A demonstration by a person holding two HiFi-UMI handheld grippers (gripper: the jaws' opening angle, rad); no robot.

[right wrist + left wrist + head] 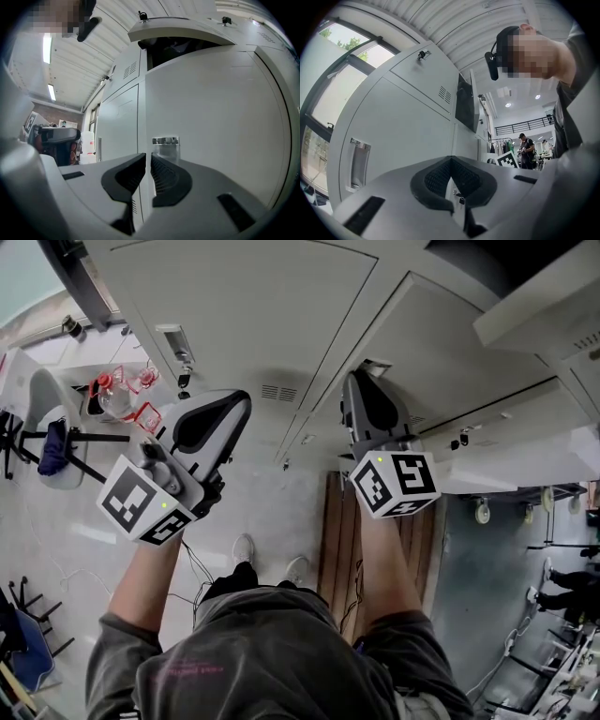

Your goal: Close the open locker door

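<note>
The open locker door (180, 30) swings out from the upper part of the lockers (220, 117), with a dark compartment showing behind it. My right tool (148, 157) is below that door, pointed at the closed front underneath (its chrome handle recess (165, 146) sits just past the tips). Its jaws are barely ajar, a thin slit with nothing in it. My left tool (451, 160) is lower than the door and off to one side, its jaws pinched together and empty. I judge this to be the approach, since neither tool touches the door yet. Next I should raise the right tool to the door's outer face and push it flat into its frame, which needs no grip.
</note>
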